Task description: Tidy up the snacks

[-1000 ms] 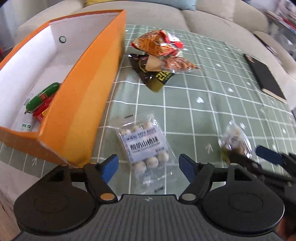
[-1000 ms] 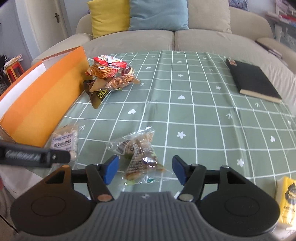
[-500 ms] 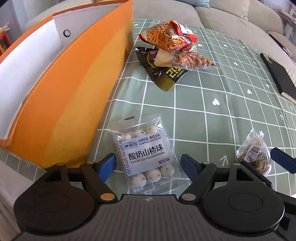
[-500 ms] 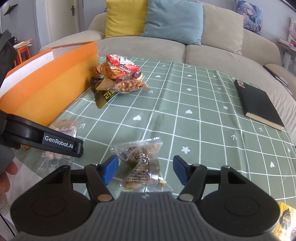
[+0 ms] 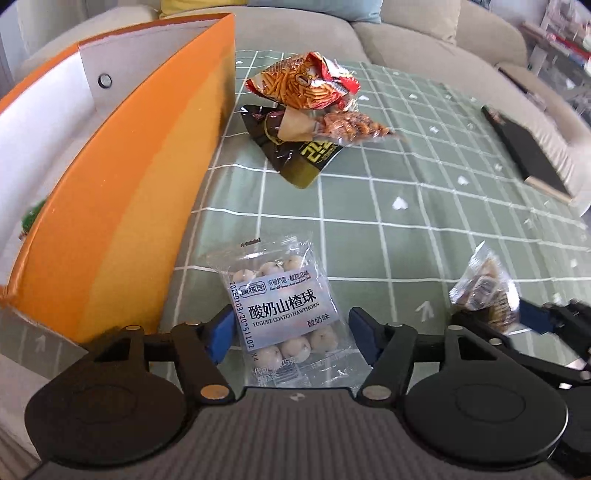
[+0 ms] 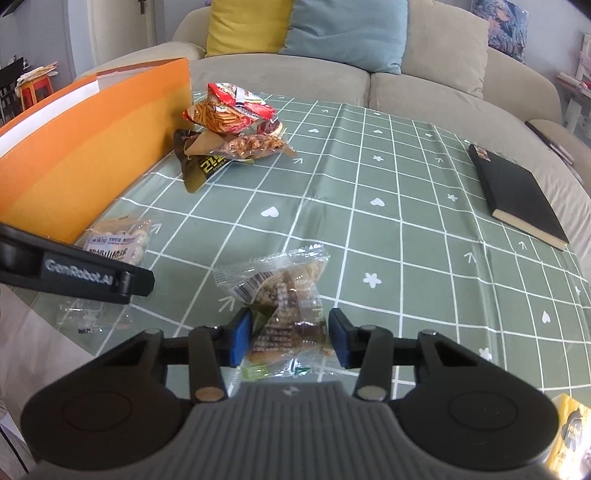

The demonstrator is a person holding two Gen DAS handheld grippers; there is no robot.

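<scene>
- The left gripper (image 5: 291,325) is hovering low over the desk (image 5: 406,236) with its blue pads spread wide apart, one on each side of a clear packet of yogurt-coated hawthorn balls (image 5: 282,314); neither pad is touching the wrapper.
- That hawthorn packet is lying flat on the green checked cloth, just beside the outer wall of the orange box (image 5: 122,206).
- The right gripper (image 6: 290,334) is sitting with its blue pads drawn in against the two sides of a clear packet of brown snack pieces (image 6: 284,295); the pads are pressing the wrapper, so it is clamped on that packet.
- The brown snack packet is resting on the near part of the desk, well apart from the box.
- In the right wrist view, the left gripper's black arm marked "GenRobot.AI" (image 6: 79,275) is crossing in front of the hawthorn packet (image 6: 118,245).
- A pile of three snack bags (image 6: 229,133) is lying farther back, near the box's far corner: a red-and-orange bag of sticks on top, a clear bag of reddish snacks, and a dark bag under them.
- A black notebook (image 6: 517,195) is lying at the right side of the desk.
- A sofa (image 6: 443,85) with a yellow cushion (image 6: 247,26) and a blue cushion (image 6: 347,33) is standing behind the desk.
</scene>
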